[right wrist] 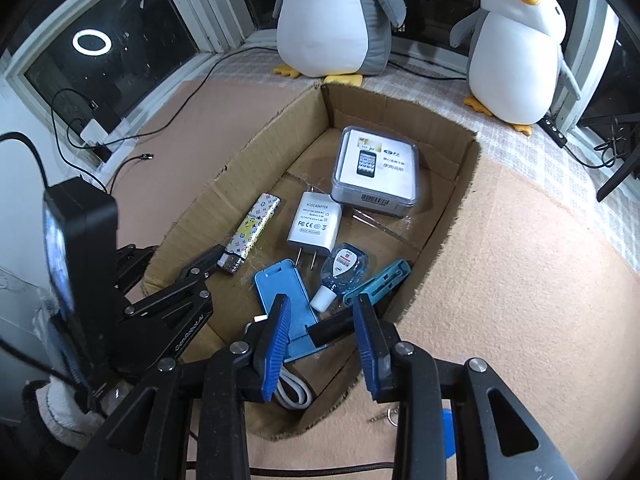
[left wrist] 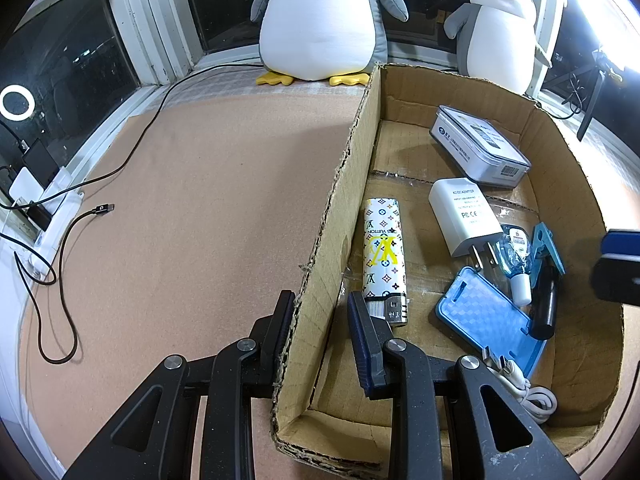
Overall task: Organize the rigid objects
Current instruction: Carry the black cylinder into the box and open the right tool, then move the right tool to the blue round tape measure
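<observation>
Home window nook: plush penguins (left wrist: 320,20) on a night-dark sill (left wrist: 224,60).

Left wrist view: low and close over the left claw (left wrist: 320,312), astride the box's (left wrist: 340,208) left wall, facing the windows. Right wrist view: higher, behind the right claw (right wrist: 320,312) at the box's (right wrist: 452,208) near end, facing likewise. Both share the box interior, the lighter (left wrist: 384,256) (right wrist: 250,236), and two penguins (left wrist: 320,20) (right wrist: 332,12).
</observation>
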The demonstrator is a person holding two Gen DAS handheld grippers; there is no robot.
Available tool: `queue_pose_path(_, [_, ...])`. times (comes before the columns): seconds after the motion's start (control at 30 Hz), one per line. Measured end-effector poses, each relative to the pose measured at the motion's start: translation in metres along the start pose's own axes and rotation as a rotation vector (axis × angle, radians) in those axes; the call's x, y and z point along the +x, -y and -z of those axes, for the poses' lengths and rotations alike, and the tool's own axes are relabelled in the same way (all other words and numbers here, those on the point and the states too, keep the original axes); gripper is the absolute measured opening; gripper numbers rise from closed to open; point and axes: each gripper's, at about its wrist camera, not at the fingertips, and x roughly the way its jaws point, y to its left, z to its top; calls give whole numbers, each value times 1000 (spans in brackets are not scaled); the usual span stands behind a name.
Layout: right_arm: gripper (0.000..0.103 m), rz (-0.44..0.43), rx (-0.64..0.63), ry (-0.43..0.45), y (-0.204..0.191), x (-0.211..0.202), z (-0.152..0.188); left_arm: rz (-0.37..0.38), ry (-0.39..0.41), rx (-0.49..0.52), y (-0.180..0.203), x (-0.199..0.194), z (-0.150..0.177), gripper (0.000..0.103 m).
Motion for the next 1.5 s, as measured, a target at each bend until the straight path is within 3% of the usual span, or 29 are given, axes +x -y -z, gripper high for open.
queue_pose_path(0.63, [37, 34, 169, 54, 77, -69, 59, -1, 0, 7, 0, -1, 1, 29])
queue_pose_path(0.97, [37, 77, 222, 125, 82, -157, 109, -11, -1, 24, 3, -2, 1, 29])
queue_pose_path(1.1, [47, 96, 237, 144, 78, -183, 130, -12, 1, 33, 4, -2, 1, 29])
queue_pose_path(1.2, [50, 133, 211, 134, 73, -173, 138, -9, 1, 34, 3, -3, 2, 29])
queue_pose_path(1.5, [51, 171, 74, 46, 53, -78, 135, -10, 0, 31, 3, -3, 2, 29])
